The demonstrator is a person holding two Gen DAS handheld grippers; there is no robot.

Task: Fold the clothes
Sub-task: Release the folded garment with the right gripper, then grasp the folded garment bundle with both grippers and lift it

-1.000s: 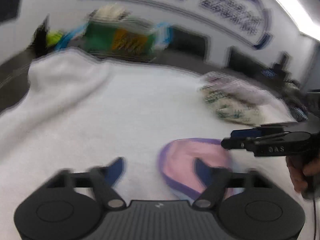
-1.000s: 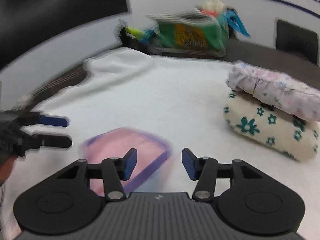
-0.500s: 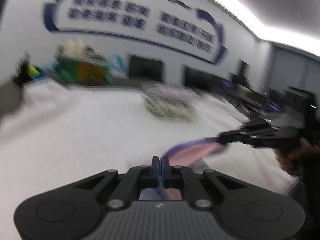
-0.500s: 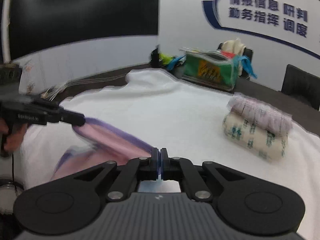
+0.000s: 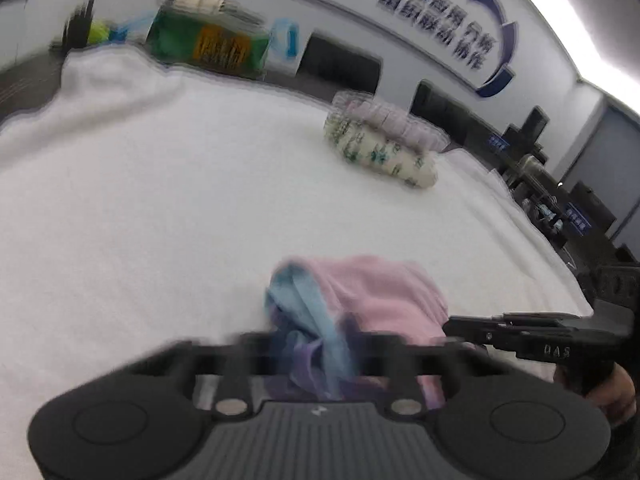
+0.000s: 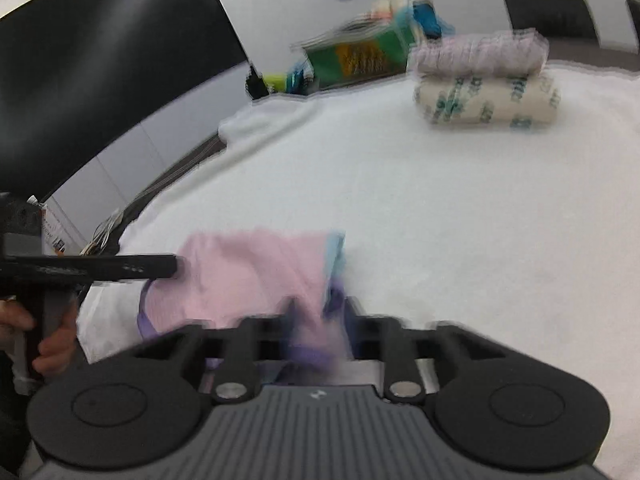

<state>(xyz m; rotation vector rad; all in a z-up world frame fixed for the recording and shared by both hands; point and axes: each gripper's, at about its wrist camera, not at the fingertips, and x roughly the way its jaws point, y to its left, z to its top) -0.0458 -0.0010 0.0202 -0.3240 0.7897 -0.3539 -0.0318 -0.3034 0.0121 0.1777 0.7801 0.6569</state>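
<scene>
A pink garment with purple and light-blue trim [image 5: 380, 292] lies bunched on the white table cover, also in the right wrist view [image 6: 248, 276]. My left gripper [image 5: 316, 344] is at its near left edge with cloth between the blurred fingers; the jaws look parted. My right gripper [image 6: 320, 316] is at the garment's near right edge, cloth between its blurred fingers, jaws also parted. Each gripper shows side-on in the other's view: the right one [image 5: 520, 332] and the left one [image 6: 100, 268].
Two folded garments, floral cream under lilac, are stacked at the far right [image 5: 380, 144] [image 6: 484, 80]. A green box with bags [image 5: 212, 44] stands at the table's far edge. The white cover [image 5: 160, 184] spreads between them.
Both grippers were shut on the garment and held it up; now the garment lies lower on the cover, folded over, and both jaws have widened.
</scene>
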